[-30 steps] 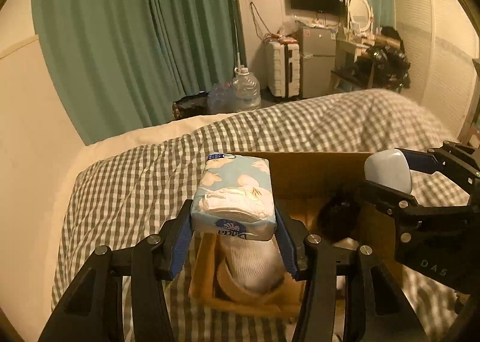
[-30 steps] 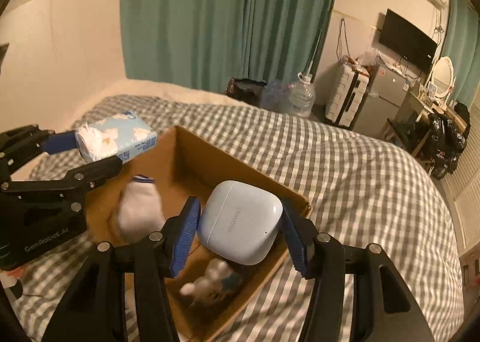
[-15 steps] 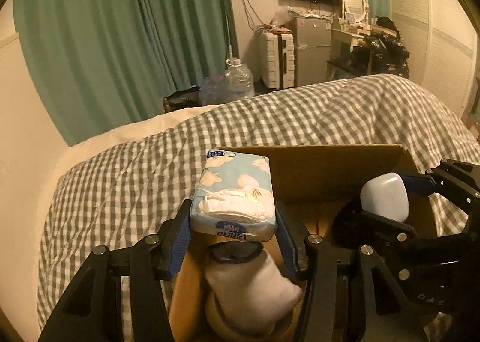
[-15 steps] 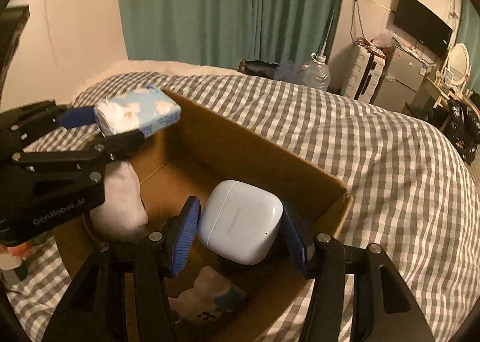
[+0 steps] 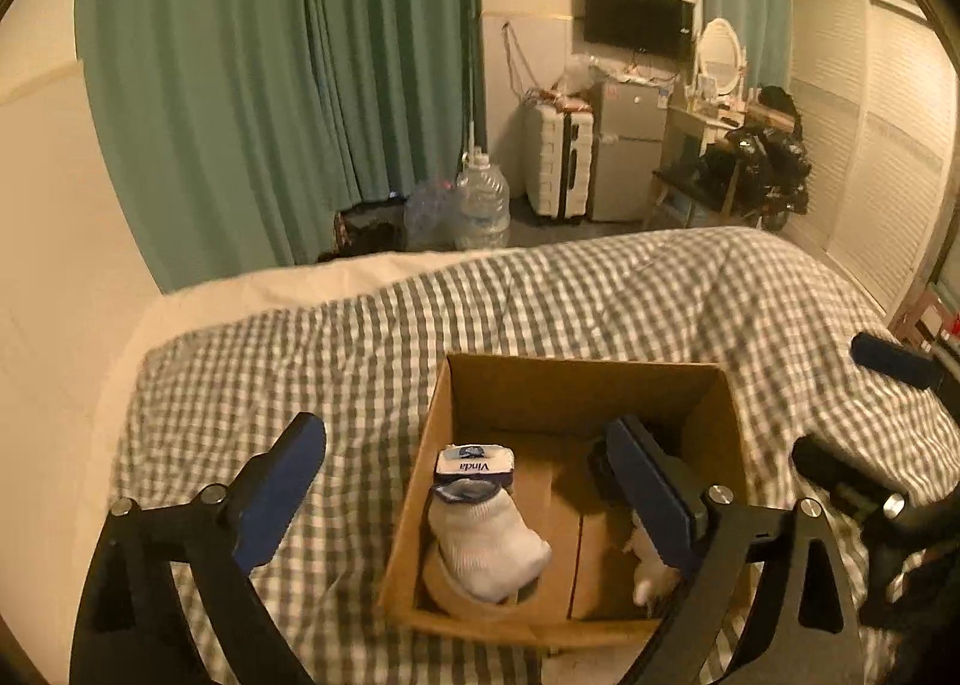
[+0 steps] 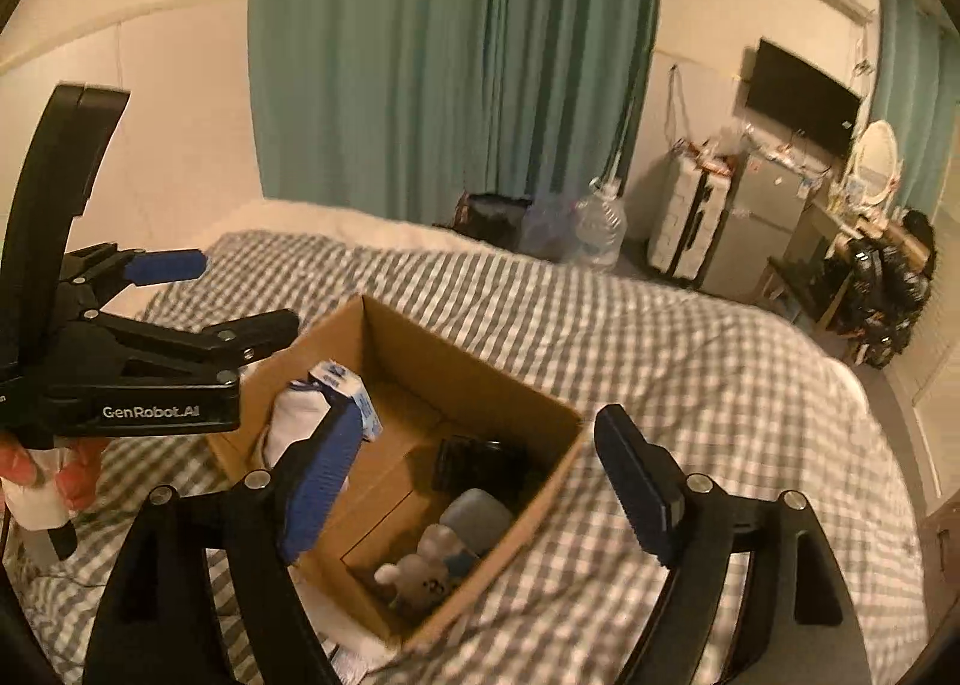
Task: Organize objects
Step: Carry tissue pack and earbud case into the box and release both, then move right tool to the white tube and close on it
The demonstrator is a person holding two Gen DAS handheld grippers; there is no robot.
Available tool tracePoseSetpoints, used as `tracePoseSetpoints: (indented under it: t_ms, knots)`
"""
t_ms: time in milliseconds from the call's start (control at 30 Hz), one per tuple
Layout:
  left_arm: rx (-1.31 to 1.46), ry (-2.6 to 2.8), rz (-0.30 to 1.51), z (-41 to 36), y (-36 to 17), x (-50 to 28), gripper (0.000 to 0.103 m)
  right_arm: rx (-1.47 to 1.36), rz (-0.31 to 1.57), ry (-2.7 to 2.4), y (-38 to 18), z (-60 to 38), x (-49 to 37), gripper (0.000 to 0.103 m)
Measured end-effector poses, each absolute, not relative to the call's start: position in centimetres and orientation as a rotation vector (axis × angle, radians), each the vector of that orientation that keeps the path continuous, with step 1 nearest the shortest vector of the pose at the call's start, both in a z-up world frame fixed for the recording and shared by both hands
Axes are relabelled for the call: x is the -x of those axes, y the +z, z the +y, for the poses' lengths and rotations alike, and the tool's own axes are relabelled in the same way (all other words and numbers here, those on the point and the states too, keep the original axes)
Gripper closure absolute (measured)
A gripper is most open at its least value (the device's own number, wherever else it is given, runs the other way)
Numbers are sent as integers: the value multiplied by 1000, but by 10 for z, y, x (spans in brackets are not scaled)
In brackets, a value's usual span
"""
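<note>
An open cardboard box sits on the checked bed. Inside it, the blue tissue pack stands on end against a white sock. The pale blue earbud case lies in the box beside a small plush toy and a dark object. My left gripper is open and empty above the box. My right gripper is open and empty above the box's near corner.
The checked quilt covers the bed around the box. Green curtains, a water jug, a white suitcase and a small fridge stand beyond the bed. A person's fingers hold the left gripper.
Both grippers have opened and pulled up and back from the box. The tissue pack and the earbud case have dropped into the box.
</note>
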State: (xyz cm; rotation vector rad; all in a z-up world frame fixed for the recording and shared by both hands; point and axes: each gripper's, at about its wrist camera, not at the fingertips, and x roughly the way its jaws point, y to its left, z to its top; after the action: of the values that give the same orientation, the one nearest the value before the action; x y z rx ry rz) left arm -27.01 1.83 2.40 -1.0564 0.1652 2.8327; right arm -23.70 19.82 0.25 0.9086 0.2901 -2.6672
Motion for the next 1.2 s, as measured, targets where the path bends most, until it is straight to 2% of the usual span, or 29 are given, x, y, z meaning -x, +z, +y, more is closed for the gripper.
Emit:
tracePoseSetpoints:
  t_ms: [133,233,433,567,733,867,1000,1100,1133,1200]
  knots:
    - [1018,2869,227,18,49,237,1,-844,237,-2683,37,207,198,19]
    - [978,2864,235,14,61,207,0,-756,231,-2667,60,207,157,14]
    - [971,2876,244,2,47,154,0,-719,338,-2682,60,196,110,12]
    - [1046,2921,296,-7,12,133,0,-813,361,-2646,18,187,96,12]
    - [1183,2941,218,-17,-41,131,0,-1018,295,-2612,-52,181,111,12]
    - [1247,2927,342,-8,-79,133,0,-1218,234,-2567,-110,174,133,12]
    - [1298,2885,370,-6,-103,138,0,-1325,288,-2525,-147,163,145,13]
    - [1330,2855,339,-9,-110,143,0,-1346,317,-2508,-161,158,148,23]
    - [1339,2847,326,-11,-112,144,0,-1370,321,-2503,-166,158,150,30]
    - [1354,2836,294,-14,-114,146,0,-1395,331,-2493,-173,157,149,33]
